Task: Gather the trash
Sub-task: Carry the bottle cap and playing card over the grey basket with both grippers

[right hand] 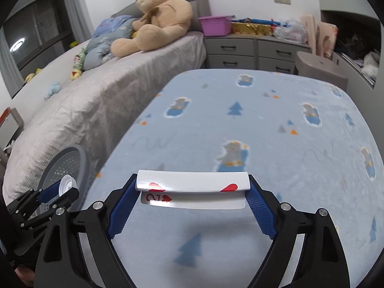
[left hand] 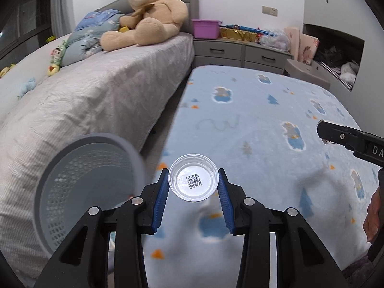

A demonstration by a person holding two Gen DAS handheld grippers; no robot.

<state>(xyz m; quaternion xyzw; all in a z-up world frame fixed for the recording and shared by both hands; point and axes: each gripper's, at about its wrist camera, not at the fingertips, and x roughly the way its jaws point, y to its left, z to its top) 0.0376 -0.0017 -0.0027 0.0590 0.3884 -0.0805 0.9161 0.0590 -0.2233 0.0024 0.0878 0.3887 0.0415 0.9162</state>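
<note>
The left gripper [left hand: 194,187], angled downward above the blue blanket's [left hand: 264,124] left edge, clamps a clear plastic cup [left hand: 193,177] by its rim, beside the grey mesh bin [left hand: 84,187]. The right gripper [right hand: 193,192], tilted down likewise over the blanket's near edge, grips a bent playing card [right hand: 192,183] between wide-set pads.

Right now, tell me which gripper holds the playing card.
The right gripper: a bent heart card spans its fingers. The left gripper holds a clear lid.
</note>
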